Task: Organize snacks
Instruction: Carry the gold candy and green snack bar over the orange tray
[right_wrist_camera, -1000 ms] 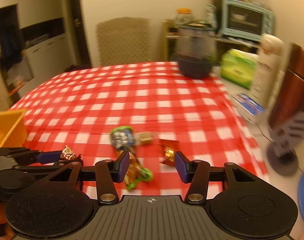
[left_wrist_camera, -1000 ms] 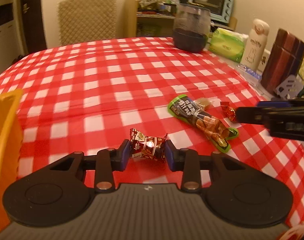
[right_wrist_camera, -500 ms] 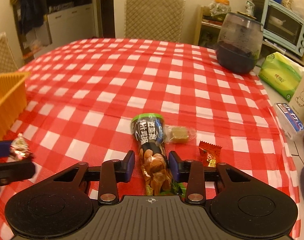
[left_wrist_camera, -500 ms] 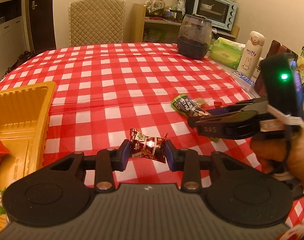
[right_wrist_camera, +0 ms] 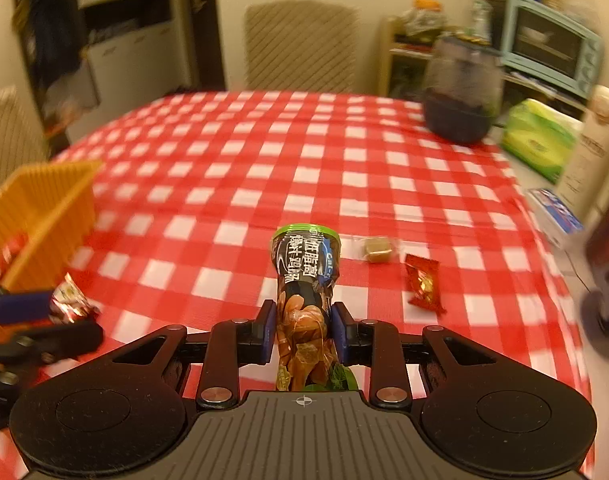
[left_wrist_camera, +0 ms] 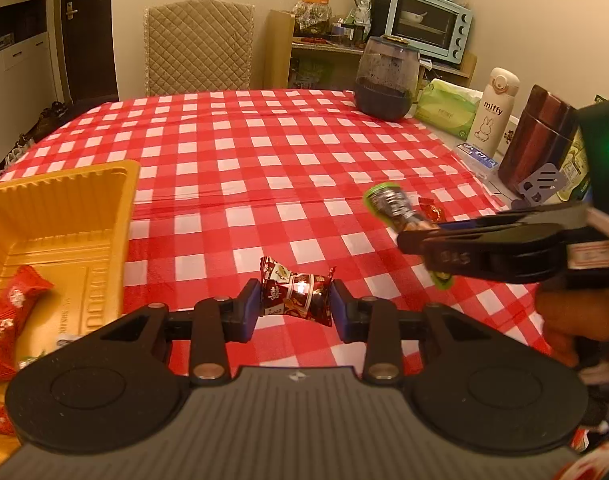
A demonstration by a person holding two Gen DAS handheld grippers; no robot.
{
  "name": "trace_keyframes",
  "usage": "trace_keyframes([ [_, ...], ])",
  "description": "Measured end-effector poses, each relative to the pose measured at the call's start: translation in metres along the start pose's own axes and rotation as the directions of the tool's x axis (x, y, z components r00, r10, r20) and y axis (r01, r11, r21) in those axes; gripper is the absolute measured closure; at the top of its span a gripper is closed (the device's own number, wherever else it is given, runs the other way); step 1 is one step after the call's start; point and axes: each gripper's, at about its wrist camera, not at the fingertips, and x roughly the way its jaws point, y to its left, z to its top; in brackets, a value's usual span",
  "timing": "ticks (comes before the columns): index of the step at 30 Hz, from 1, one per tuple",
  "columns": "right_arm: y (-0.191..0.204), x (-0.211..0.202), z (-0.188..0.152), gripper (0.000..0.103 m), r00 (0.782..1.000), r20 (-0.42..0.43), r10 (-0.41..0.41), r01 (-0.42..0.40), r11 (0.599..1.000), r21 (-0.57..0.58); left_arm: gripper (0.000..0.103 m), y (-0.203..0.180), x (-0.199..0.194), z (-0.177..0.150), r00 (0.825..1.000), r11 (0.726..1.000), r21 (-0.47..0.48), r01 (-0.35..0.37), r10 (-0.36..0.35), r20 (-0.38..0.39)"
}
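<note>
My left gripper (left_wrist_camera: 296, 308) is shut on a dark red wrapped candy (left_wrist_camera: 294, 296), held above the checked tablecloth just right of the yellow tray (left_wrist_camera: 64, 200). Red packets (left_wrist_camera: 8, 312) lie in the tray. My right gripper (right_wrist_camera: 304, 332) is closing its jaws on a long green-edged snack packet (right_wrist_camera: 306, 276), and the pads press its sides. In the left wrist view the same right gripper (left_wrist_camera: 424, 236) reaches in from the right over that packet (left_wrist_camera: 390, 204). A small red candy (right_wrist_camera: 424, 284) and a tan candy (right_wrist_camera: 378, 250) lie to the packet's right.
At the table's far right stand a dark jar (left_wrist_camera: 386, 80), a green tissue pack (left_wrist_camera: 448, 114), a white bottle (left_wrist_camera: 494, 112) and a dark red flask (left_wrist_camera: 540, 140). A quilted chair (left_wrist_camera: 198, 48) is behind the table. The tray (right_wrist_camera: 44, 204) sits at the left edge.
The left gripper has risen and drawn back with the candy, bringing the yellow tray into view. The right gripper has moved over the long packet and narrowed its jaws onto it.
</note>
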Motion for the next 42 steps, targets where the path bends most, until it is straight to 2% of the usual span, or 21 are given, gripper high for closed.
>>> trace_keyframes([
  [3,0.009,-0.024,-0.007,0.073,1.0,0.02,0.002,-0.004,0.997,0.074,0.07,0.002,-0.014,-0.001,1.0,1.0,0.002,-0.001,0.001,0.006],
  [11,0.04,-0.081,-0.03,0.073,0.999,0.034,-0.023,0.018,0.99,0.137,0.069,0.014,-0.063,-0.009,0.999,1.0,0.0,-0.015,0.015,0.033],
  [19,0.077,-0.117,-0.046,0.073,0.999,0.037,-0.017,0.012,0.991,0.131,0.07,0.031,-0.104,-0.022,0.999,0.999,-0.027,-0.025,0.026,0.039],
  [33,0.142,-0.127,-0.043,0.073,0.996,0.047,0.077,-0.079,0.996,0.039,0.069,0.073,-0.147,-0.037,0.995,0.991,-0.103,-0.087,0.092,0.044],
  [42,0.166,-0.119,-0.034,0.073,0.991,0.047,0.128,-0.128,0.992,-0.007,0.069,0.102,-0.159,-0.04,0.989,0.98,-0.146,-0.134,0.142,0.046],
])
